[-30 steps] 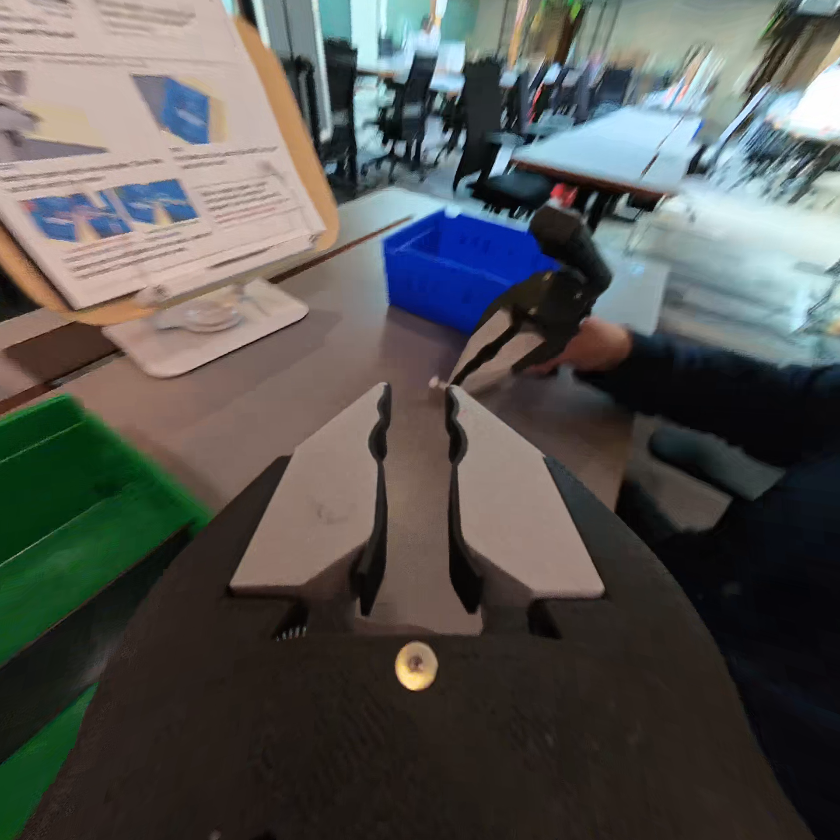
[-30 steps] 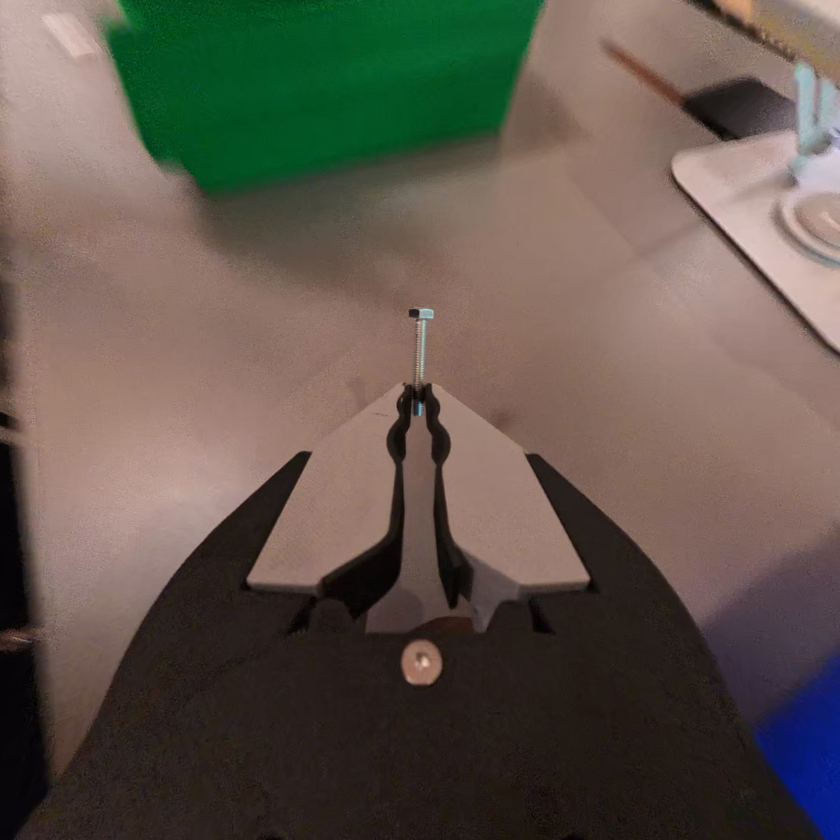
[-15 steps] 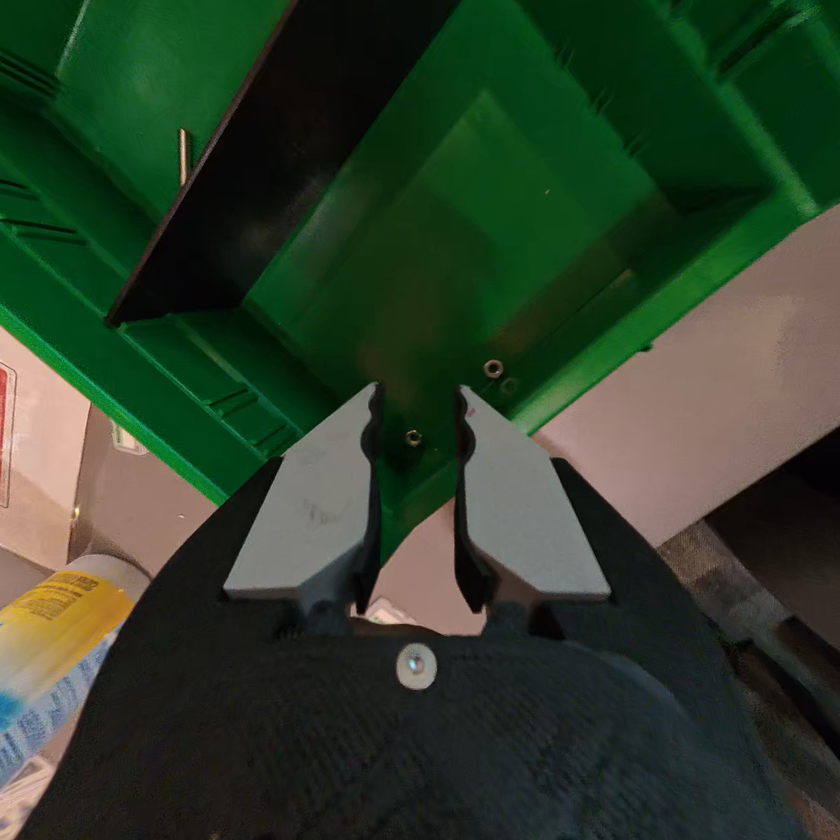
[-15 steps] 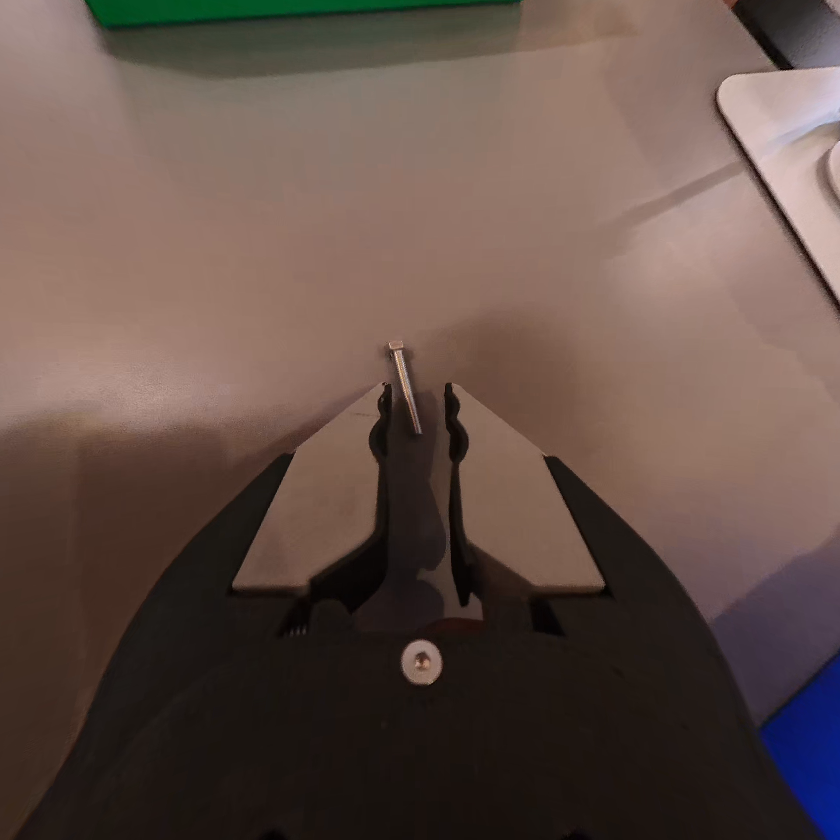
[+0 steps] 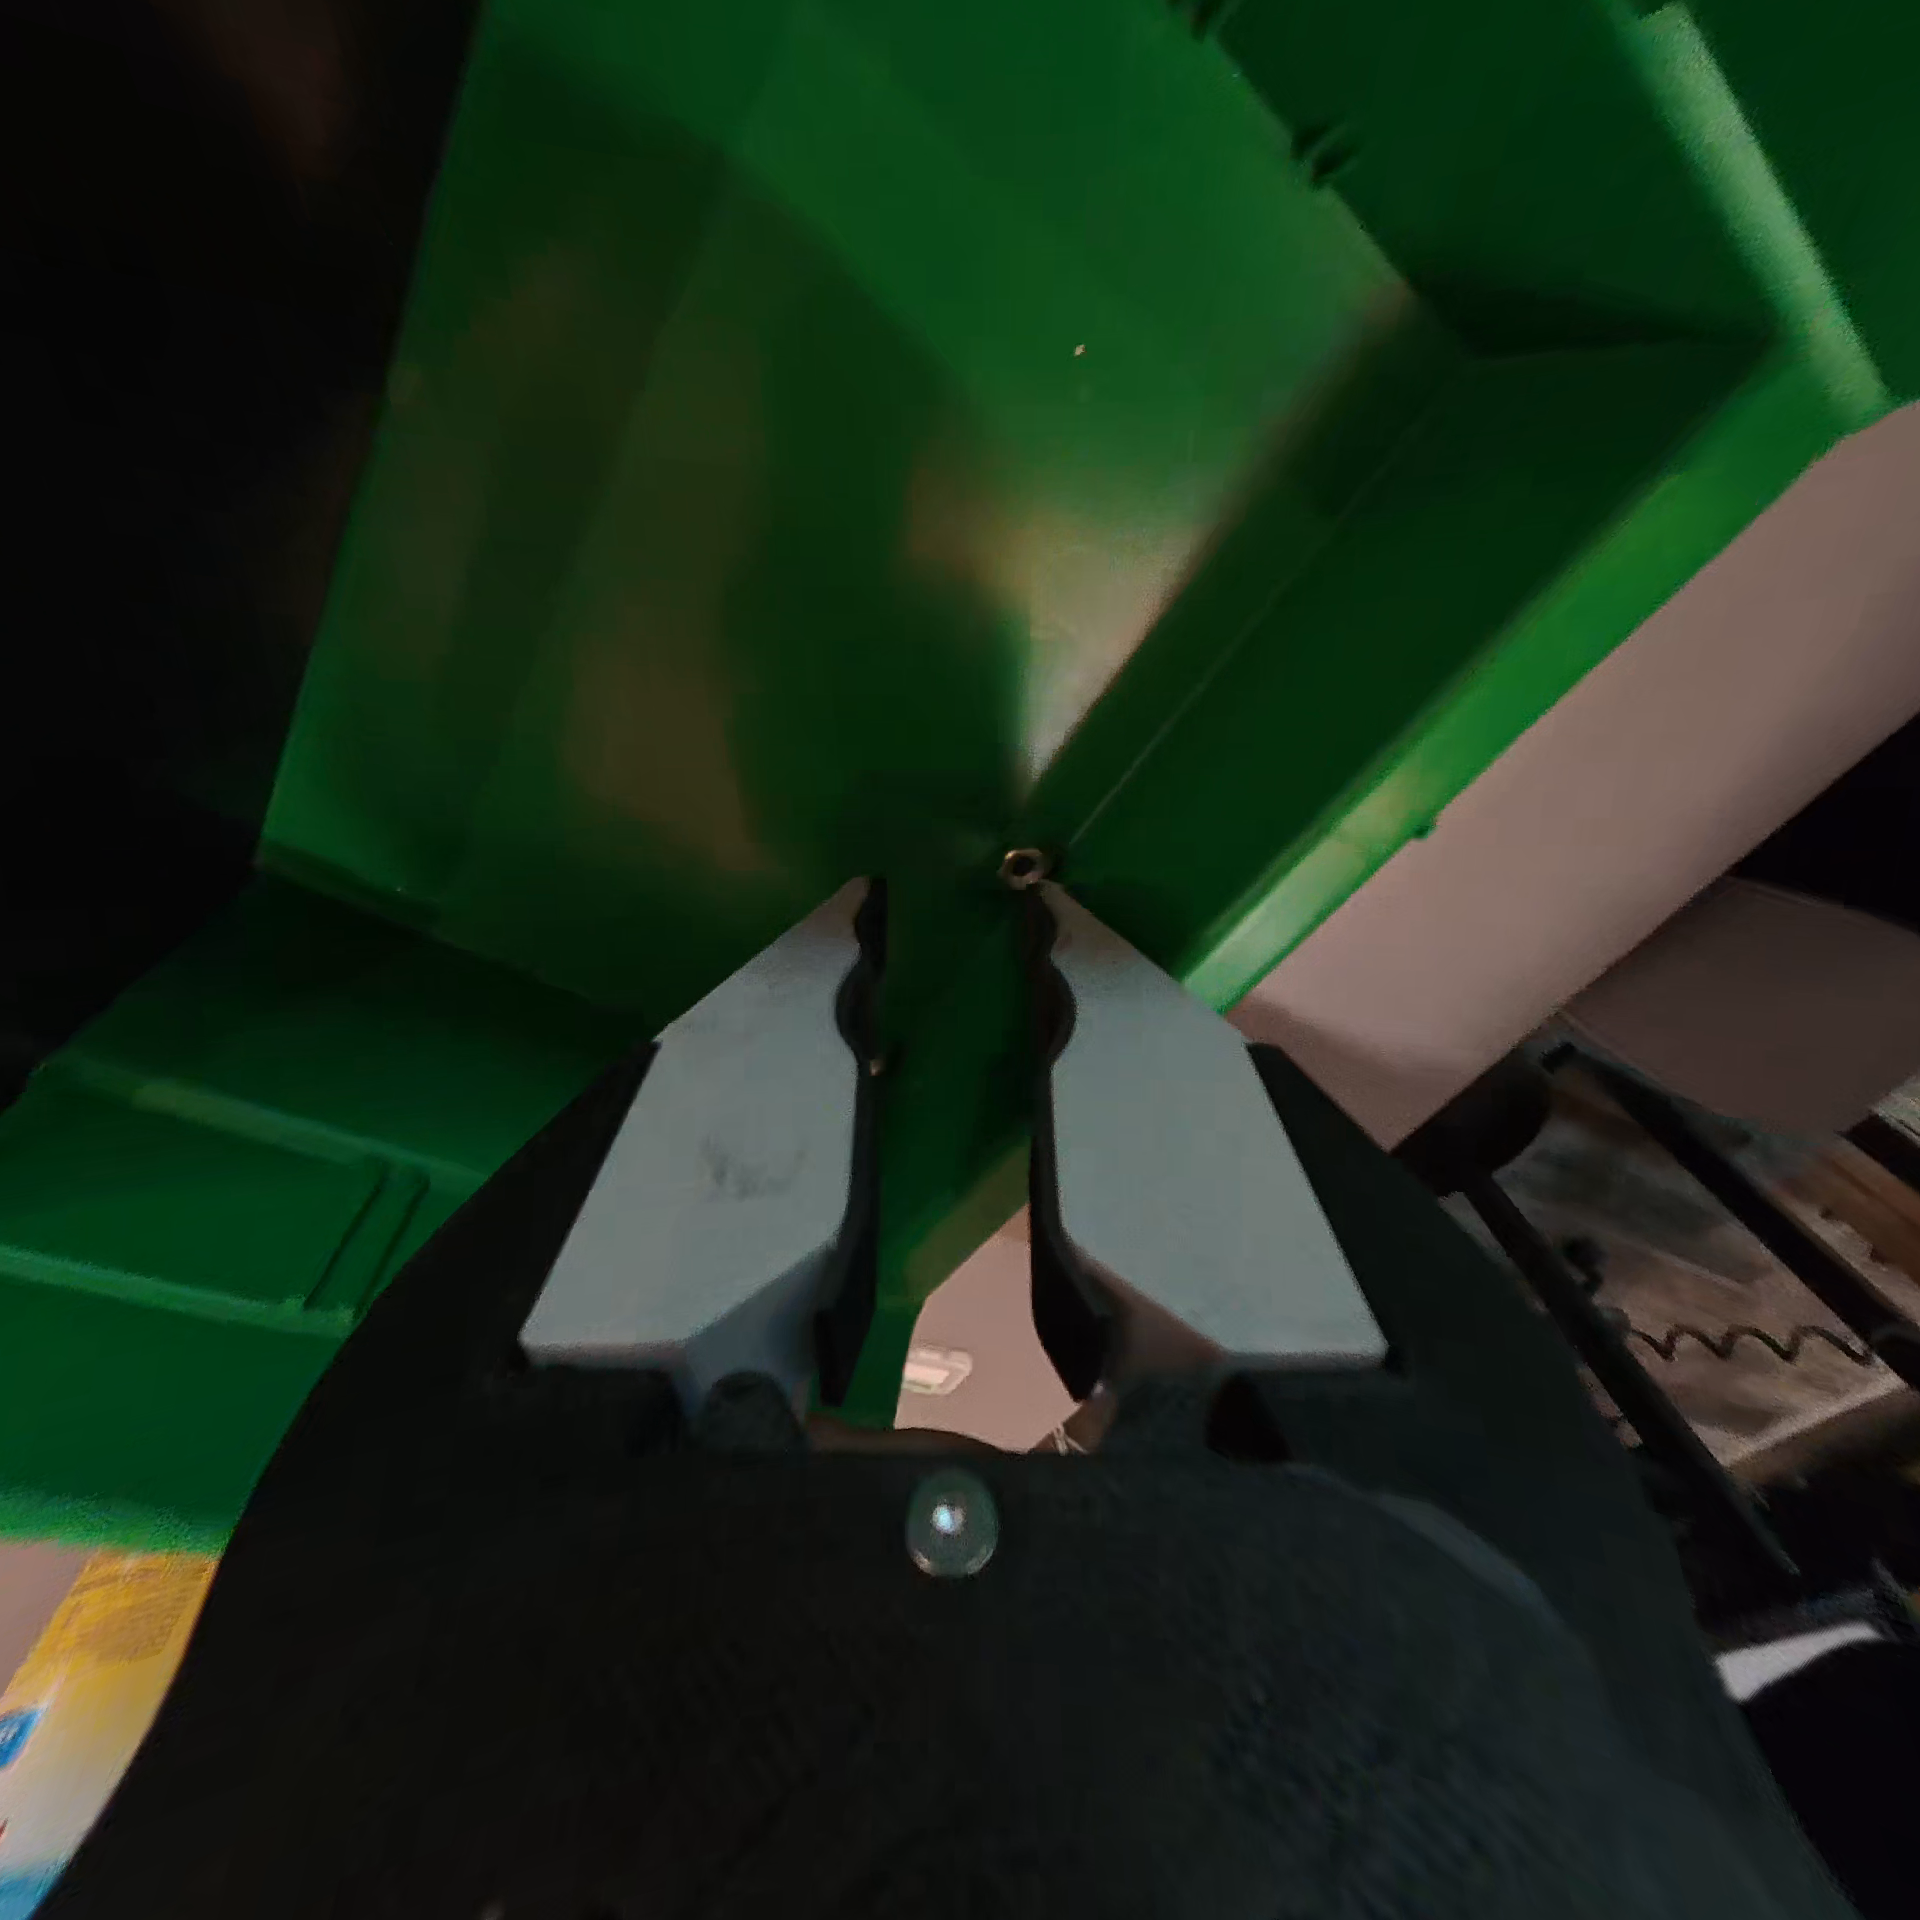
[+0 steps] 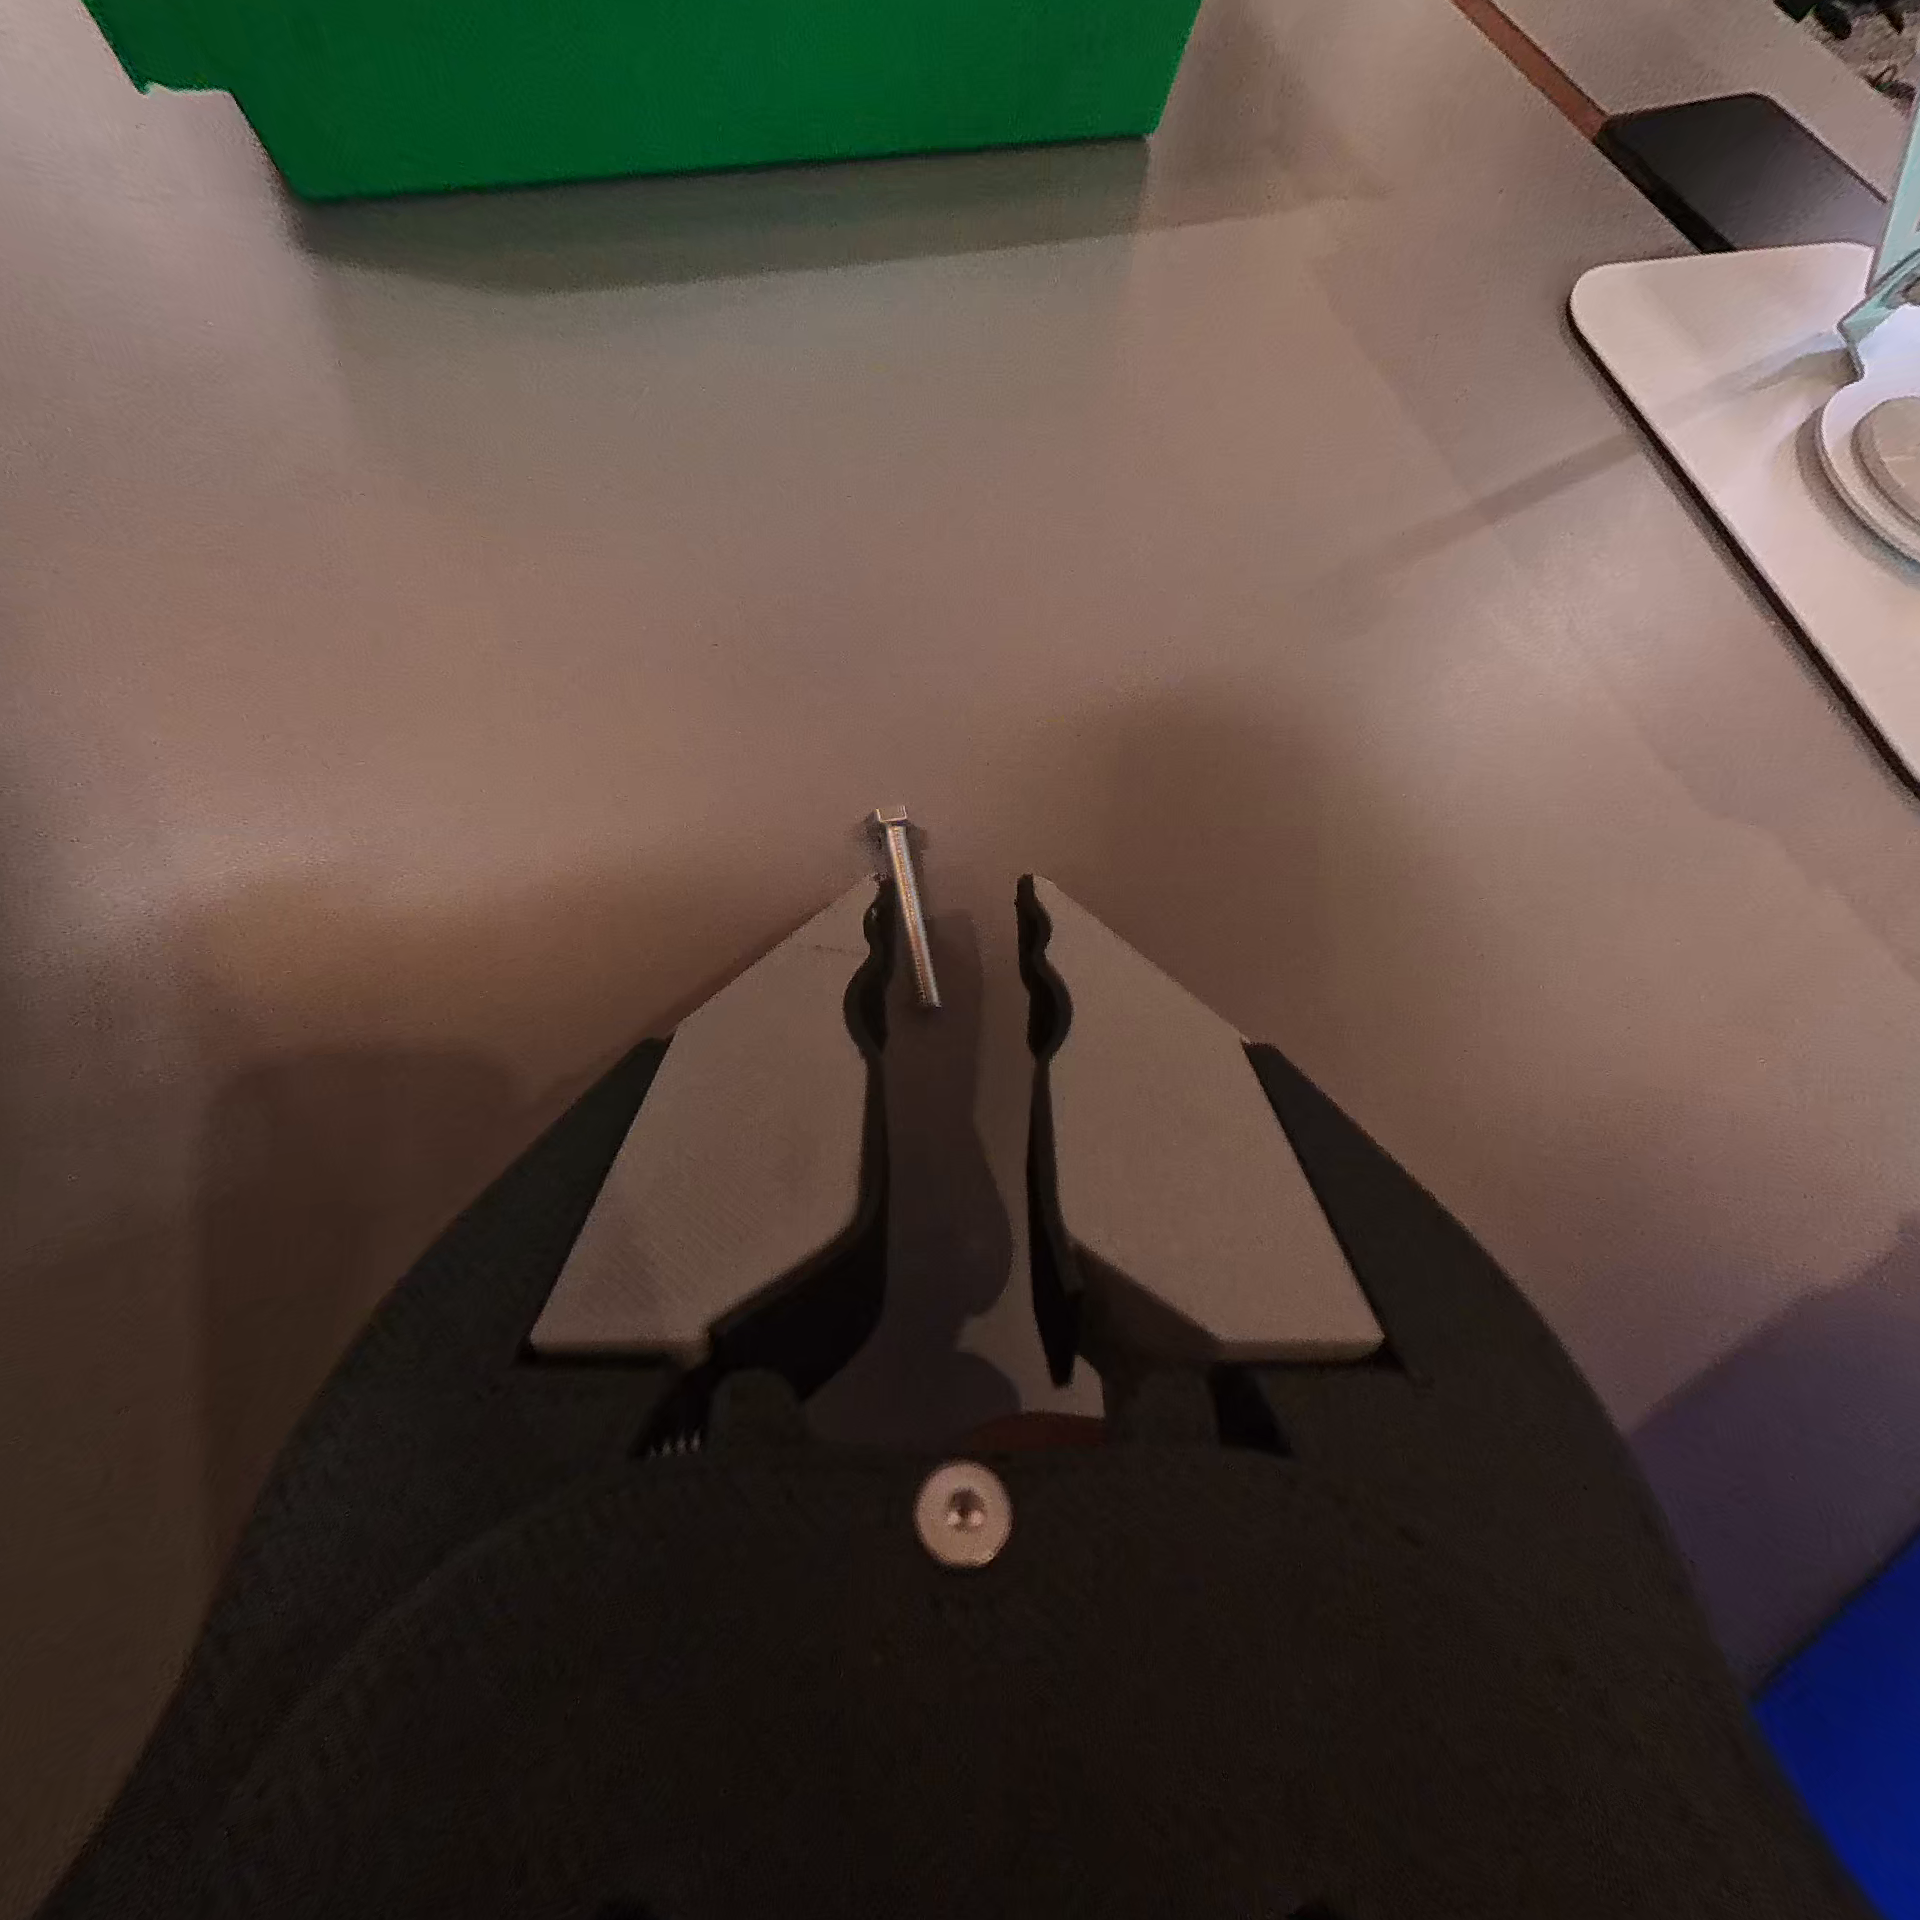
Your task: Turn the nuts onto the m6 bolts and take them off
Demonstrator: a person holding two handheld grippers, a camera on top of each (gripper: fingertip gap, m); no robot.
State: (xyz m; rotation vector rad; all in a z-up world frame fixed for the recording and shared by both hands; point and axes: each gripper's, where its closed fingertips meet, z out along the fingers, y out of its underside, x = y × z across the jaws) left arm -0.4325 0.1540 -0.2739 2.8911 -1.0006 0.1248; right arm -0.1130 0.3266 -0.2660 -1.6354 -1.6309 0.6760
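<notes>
In the left wrist view, our left gripper [image 5: 951,904] sits at centre frame, tips inside the bin [image 5: 1382,790], which fills the upper frame. A nut [image 5: 1021,864] lies on the bin floor just above the right fingertip. In the right wrist view, the bolt [image 6: 907,906] lies on the table [image 6: 623,582] at centre, between our right gripper's [image 6: 948,906] parted fingers, nearer the left one. The bin [image 6: 665,94] stands along the top edge, a stand base [image 6: 1714,416] at the right edge.

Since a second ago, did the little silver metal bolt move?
Yes. The silver bolt was released and lies flat on the grey table, nearer the green bin, between the open right gripper fingers.
</notes>
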